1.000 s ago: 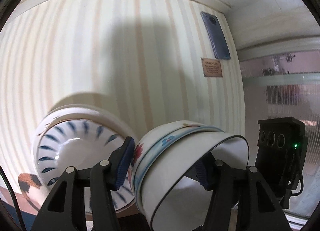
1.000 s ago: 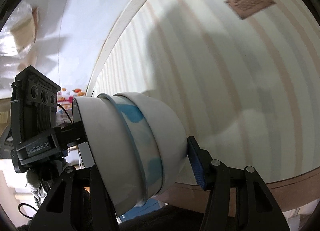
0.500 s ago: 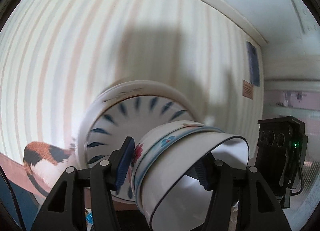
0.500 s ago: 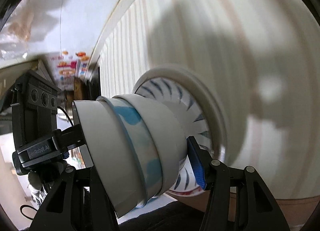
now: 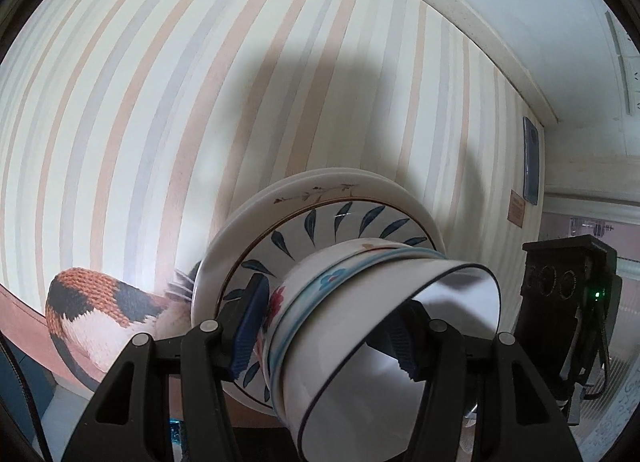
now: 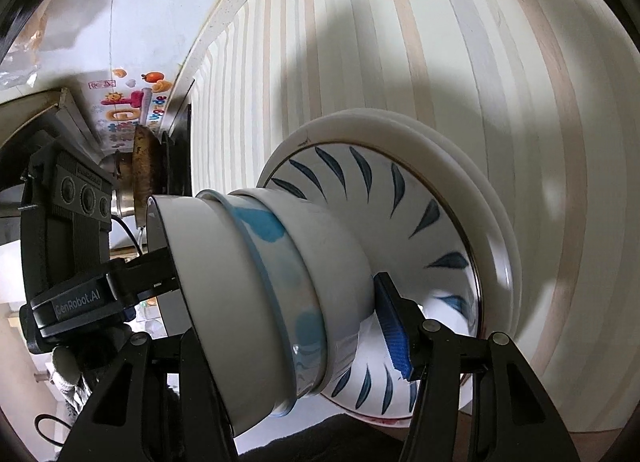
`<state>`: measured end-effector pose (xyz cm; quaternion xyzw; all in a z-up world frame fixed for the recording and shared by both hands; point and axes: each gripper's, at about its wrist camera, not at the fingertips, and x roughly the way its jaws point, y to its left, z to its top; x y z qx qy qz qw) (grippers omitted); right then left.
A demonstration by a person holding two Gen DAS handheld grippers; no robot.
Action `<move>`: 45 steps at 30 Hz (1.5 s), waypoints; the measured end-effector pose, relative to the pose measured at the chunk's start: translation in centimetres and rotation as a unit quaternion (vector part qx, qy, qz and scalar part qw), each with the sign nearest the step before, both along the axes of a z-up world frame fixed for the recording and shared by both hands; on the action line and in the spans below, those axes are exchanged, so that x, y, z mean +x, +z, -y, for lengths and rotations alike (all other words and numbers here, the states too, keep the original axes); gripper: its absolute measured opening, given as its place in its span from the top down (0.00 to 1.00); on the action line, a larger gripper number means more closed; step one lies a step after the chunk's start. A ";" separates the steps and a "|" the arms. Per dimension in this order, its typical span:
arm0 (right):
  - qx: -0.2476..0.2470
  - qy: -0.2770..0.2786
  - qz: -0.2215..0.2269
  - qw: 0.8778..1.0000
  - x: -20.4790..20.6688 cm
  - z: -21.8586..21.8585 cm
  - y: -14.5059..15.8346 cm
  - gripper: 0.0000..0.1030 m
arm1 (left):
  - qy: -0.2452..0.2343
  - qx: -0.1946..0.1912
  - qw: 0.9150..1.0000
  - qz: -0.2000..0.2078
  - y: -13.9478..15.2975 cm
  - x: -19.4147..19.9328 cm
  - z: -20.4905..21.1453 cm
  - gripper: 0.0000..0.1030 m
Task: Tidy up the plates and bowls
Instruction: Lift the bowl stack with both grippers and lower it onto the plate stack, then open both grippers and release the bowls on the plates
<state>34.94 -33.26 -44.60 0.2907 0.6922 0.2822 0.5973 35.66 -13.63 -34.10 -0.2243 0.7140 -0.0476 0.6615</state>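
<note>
Left wrist: bowl stack (image 5: 360, 322) between fingers (image 5: 248, 326).

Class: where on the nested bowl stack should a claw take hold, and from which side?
Pinch the nested bowl stack at its wall: one finger inside the open mouth, one outside, coming from the mouth side; its tilted open mouth exposes the rim.

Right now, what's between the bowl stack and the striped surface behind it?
The plates: a leaf-patterned one on a bigger white one. Both wrist views show them right behind the bowl stack, which both grippers hold, in front of the striped surface.
</note>
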 end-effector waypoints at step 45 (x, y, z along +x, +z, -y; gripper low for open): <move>-0.258 -0.045 0.252 0.932 -6.6 2.3 19.3 0.05 | -0.041 0.186 0.953 0.236 12.9 -7.2 -0.5 0.11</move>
